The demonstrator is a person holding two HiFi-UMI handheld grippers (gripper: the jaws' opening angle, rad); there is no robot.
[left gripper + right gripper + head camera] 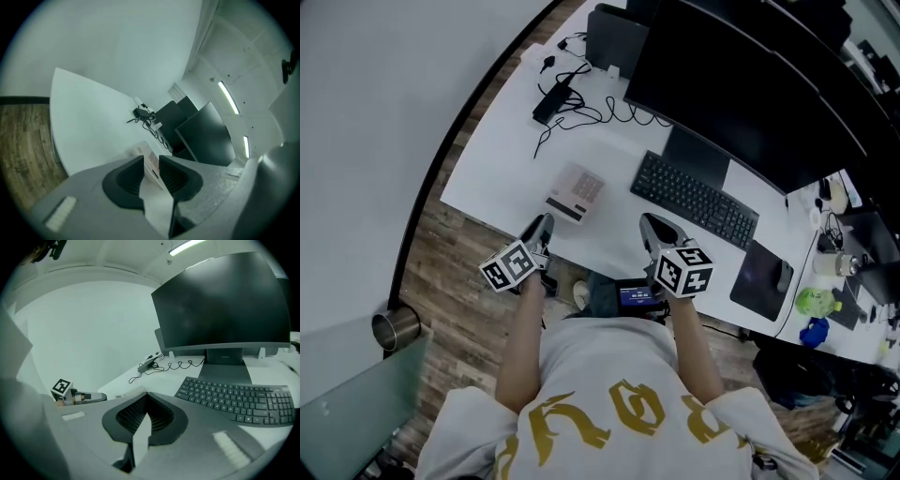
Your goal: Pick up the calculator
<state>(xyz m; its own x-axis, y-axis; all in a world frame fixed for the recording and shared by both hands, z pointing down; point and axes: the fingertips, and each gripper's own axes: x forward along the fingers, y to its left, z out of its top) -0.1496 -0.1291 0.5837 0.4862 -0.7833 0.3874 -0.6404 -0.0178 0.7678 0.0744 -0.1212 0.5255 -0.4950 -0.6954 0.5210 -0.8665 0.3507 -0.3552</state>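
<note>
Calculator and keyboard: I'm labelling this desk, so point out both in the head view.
calculator point(577, 191), head view, middle of its keypad.
keyboard point(694, 199), head view, its centre key rows.

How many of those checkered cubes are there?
2: the left cube sits on the left gripper, near the calculator; the right cube on the right gripper, near the keyboard.

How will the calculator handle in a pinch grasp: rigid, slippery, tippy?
Probably rigid: the calculator looks like a flat, hard slab, so it shouldn't flex. It lies flat on the smooth white desk, so a nudge would likely slide it rather than tip it. Its low profile leaves little edge, so the open left gripper may need to catch its sides.
</note>
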